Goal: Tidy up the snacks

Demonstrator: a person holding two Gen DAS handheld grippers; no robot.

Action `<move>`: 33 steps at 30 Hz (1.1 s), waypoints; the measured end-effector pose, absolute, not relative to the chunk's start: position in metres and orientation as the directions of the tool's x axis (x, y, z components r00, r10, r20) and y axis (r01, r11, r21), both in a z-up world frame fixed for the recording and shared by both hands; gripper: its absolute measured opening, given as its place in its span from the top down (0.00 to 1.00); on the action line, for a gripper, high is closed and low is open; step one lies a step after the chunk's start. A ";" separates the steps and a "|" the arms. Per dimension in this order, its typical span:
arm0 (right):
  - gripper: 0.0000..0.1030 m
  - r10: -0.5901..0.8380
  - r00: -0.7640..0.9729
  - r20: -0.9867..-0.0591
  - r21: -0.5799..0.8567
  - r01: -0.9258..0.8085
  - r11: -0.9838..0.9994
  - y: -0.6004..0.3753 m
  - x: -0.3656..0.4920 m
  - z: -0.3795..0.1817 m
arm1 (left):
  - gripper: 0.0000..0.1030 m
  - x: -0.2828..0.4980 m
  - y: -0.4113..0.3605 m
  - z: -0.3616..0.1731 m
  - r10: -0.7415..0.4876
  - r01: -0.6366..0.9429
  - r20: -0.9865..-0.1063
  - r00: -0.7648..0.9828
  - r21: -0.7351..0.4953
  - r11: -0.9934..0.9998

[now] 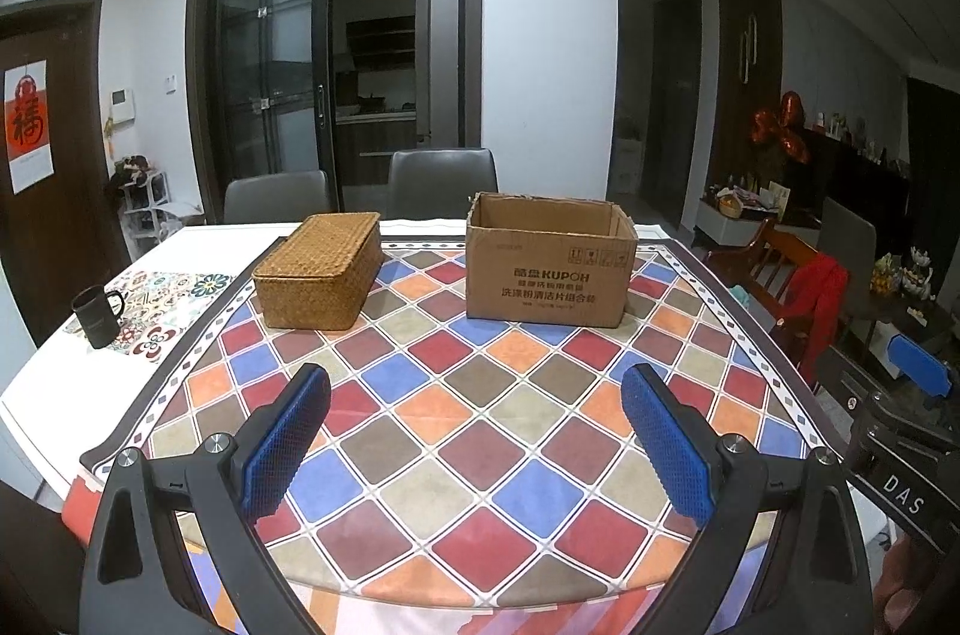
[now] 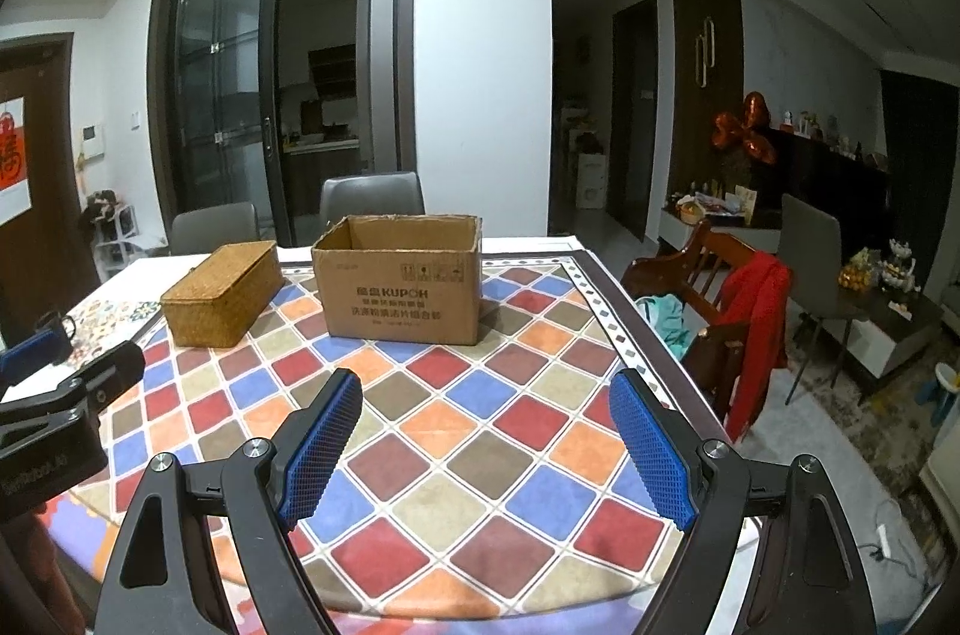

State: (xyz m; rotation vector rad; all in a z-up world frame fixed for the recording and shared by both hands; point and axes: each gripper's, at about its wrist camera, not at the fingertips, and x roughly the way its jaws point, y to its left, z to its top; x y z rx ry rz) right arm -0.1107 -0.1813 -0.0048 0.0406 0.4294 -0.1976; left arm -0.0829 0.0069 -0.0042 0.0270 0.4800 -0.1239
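Note:
An open cardboard box [image 1: 549, 266] stands at the far middle of the table; its inside is hidden. It also shows in the right wrist view [image 2: 399, 284]. A woven rattan basket [image 1: 318, 269] with a lid sits to its left, seen too in the right wrist view [image 2: 222, 293]. No snacks are visible. My left gripper [image 1: 477, 389] is open and empty above the near table edge. My right gripper [image 2: 486, 395] is open and empty, to the right of the left one. Part of the right gripper [image 1: 918, 374] shows in the left view, and part of the left gripper [image 2: 66, 395] in the right view.
The table wears a checkered cloth [image 1: 480, 413]. A black mug [image 1: 99, 314] stands at the left edge. Grey chairs [image 1: 441, 179] stand behind the table. A wooden chair with a red garment [image 2: 756, 323] stands at the right side.

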 end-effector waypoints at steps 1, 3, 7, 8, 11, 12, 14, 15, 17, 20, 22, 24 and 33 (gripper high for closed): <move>0.17 -0.182 0.890 -0.417 -0.001 0.199 0.980 -0.181 -0.111 -0.005 | 0.04 -0.083 0.007 -0.004 -0.114 0.126 -0.463 0.879 -0.005 0.992; 0.17 -0.182 0.891 -0.416 -0.001 0.200 0.980 -0.182 -0.111 -0.004 | 0.04 -0.085 0.007 -0.004 -0.115 0.128 -0.465 0.878 -0.004 0.992; 0.17 -0.182 0.891 -0.417 -0.001 0.200 0.980 -0.182 -0.111 -0.005 | 0.04 -0.085 0.007 -0.004 -0.116 0.129 -0.466 0.877 -0.004 0.992; 0.17 -0.182 0.891 -0.417 -0.001 0.200 0.980 -0.182 -0.111 -0.005 | 0.04 -0.086 0.007 -0.004 -0.115 0.128 -0.465 0.878 -0.003 0.992; 0.17 -0.183 0.891 -0.415 -0.001 0.200 0.980 -0.183 -0.111 -0.004 | 0.04 -0.087 0.007 -0.003 -0.116 0.130 -0.465 0.877 -0.003 0.992; 0.17 -0.183 0.891 -0.415 0.000 0.201 0.980 -0.184 -0.111 -0.003 | 0.04 -0.085 0.007 -0.004 -0.115 0.128 -0.464 0.878 -0.003 0.992; 0.17 -0.182 0.892 -0.415 0.002 0.201 0.980 -0.184 -0.110 -0.003 | 0.04 -0.086 0.007 -0.003 -0.115 0.129 -0.462 0.879 -0.001 0.992; 0.17 -0.184 0.891 -0.415 0.001 0.203 0.979 -0.184 -0.111 -0.003 | 0.04 -0.086 0.006 -0.003 -0.116 0.130 -0.461 0.880 0.000 0.991; 0.17 -0.182 0.891 -0.416 0.002 0.201 0.980 -0.184 -0.111 -0.003 | 0.04 -0.086 0.006 -0.003 -0.116 0.131 -0.461 0.880 0.000 0.991; 0.17 -0.182 0.891 -0.415 0.001 0.200 0.980 -0.185 -0.111 -0.003 | 0.04 -0.086 0.006 -0.003 -0.117 0.131 -0.461 0.879 -0.001 0.991; 0.17 -0.182 0.892 -0.414 -0.001 0.200 0.980 -0.186 -0.110 -0.003 | 0.04 -0.086 0.006 -0.003 -0.116 0.130 -0.461 0.880 -0.001 0.991; 0.17 -0.181 0.891 -0.416 0.002 0.200 0.980 -0.186 -0.110 -0.003 | 0.04 -0.087 0.006 -0.003 -0.116 0.130 -0.462 0.879 -0.001 0.992; 0.17 -0.182 0.892 -0.413 0.000 0.200 0.980 -0.186 -0.110 -0.002 | 0.04 -0.085 0.006 -0.003 -0.115 0.128 -0.459 0.881 -0.002 0.992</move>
